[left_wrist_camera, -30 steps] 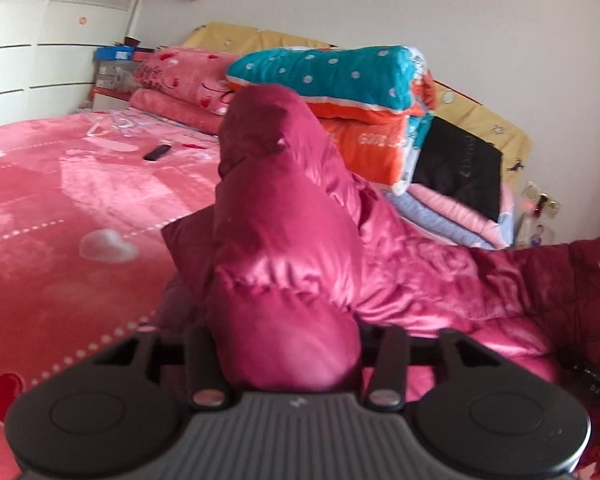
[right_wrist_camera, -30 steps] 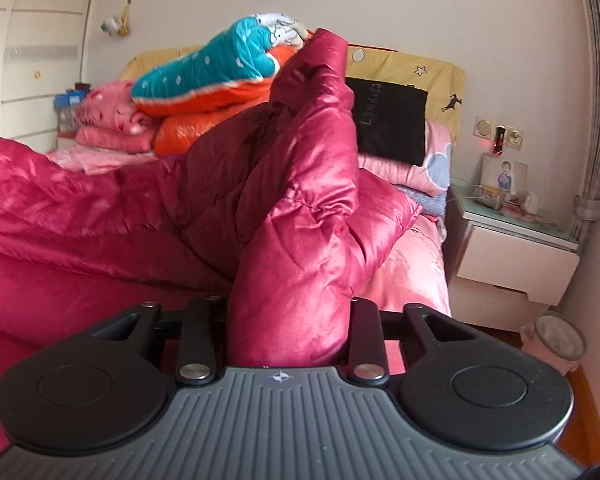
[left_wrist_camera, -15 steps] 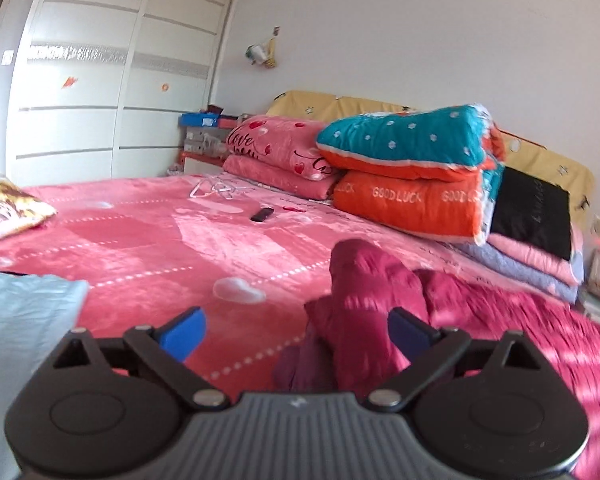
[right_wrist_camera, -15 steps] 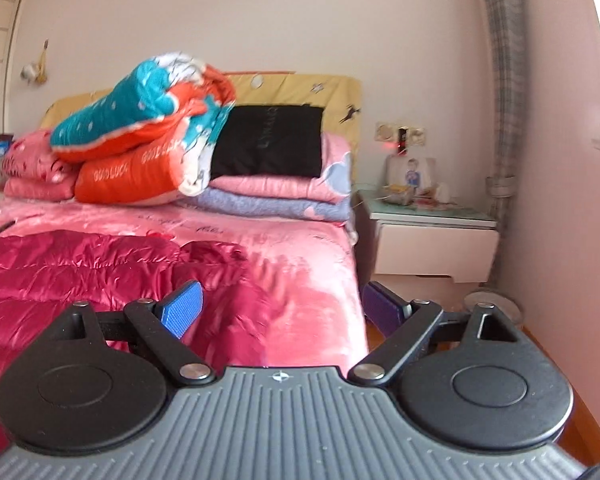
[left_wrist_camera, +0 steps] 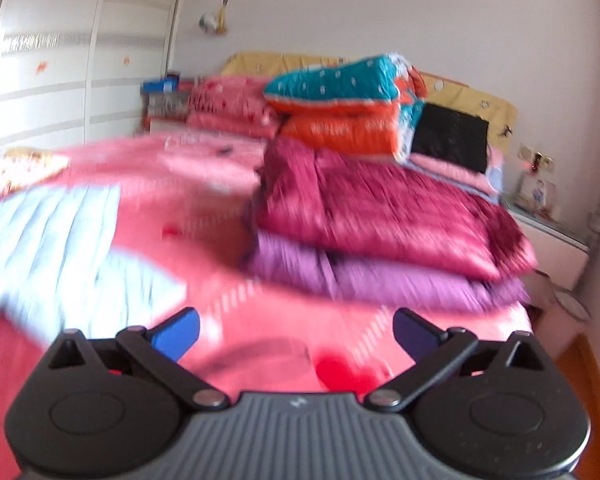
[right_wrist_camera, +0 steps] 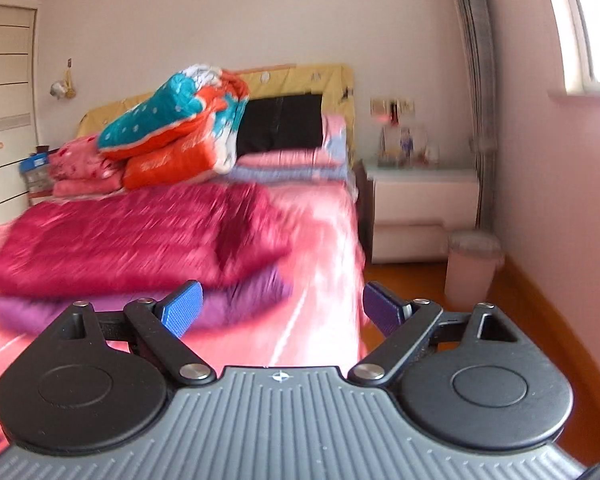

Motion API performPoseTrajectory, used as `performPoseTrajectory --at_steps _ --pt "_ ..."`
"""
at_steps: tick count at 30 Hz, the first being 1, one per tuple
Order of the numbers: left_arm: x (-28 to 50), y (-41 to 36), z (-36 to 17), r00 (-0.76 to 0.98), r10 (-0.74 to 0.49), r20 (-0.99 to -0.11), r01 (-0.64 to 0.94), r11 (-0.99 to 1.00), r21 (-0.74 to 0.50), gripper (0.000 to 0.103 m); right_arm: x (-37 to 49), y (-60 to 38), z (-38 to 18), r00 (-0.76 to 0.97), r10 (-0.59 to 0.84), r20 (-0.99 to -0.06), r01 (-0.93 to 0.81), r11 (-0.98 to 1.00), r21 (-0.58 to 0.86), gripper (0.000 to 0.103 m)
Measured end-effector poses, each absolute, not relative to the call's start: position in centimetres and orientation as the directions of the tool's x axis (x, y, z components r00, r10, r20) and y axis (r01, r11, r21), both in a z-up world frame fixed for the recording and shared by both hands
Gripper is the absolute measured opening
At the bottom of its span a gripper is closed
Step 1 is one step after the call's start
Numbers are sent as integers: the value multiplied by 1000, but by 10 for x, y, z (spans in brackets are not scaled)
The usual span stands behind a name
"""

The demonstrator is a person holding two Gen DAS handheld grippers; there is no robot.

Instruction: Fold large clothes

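On bed at 1 o'clock, red down coat (left_wrist_camera: 380, 216) lies folded atop purple coat (left_wrist_camera: 380, 280); left gripper (left_wrist_camera: 296, 334), right gripper (right_wrist_camera: 282, 306) spread, empty. Light-blue garment (left_wrist_camera: 60, 232) at 10 o'clock looks unfolded.

Both views are showing heavy motion blur. In the left wrist view, everything ahead of the jaws is smearing: the crimson down jacket (left_wrist_camera: 384, 216), the purple layer under it & the pale blue garment (left_wrist_camera: 60, 232) off to the left are streaking w/ no crisp edges. Only the left gripper (left_wrist_camera: 296, 330) body is staying sharp. Fisheye is bending the wardrobe (left_wrist_camera: 72, 60) at the frame edge; corners are vignetting dark.

Right wrist view: daylight is pouring in from the window (right_wrist_camera: 580, 20), upper right of the jaws, blowing out to white glare. Walls are reading evenly bright w/ a pink cast. The jacket (right_wrist_camera: 140, 236) is blurring; the right gripper (right_wrist_camera: 282, 310) body is staying crisp.
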State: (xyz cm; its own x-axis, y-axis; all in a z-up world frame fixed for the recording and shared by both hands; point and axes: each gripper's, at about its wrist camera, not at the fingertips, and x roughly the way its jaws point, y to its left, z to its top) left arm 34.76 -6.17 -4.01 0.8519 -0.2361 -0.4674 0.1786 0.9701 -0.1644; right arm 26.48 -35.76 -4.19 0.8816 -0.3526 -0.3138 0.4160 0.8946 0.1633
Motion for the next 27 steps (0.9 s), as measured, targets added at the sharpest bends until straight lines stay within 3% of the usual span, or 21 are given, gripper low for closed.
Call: performPoseTrajectory --at_steps 6,11,27 --pt "244 -50 -32 826 -260 -501 192 964 -183 102 165 -309 -42 863 -291 -414 410 882 234 103" --pt "185 -32 -10 829 -267 -491 182 959 -215 102 112 -281 -36 867 -269 -419 388 892 231 103" --pt "105 -24 53 902 -195 -385 181 981 -73 102 12 -222 65 965 -207 -163 237 952 194 103"
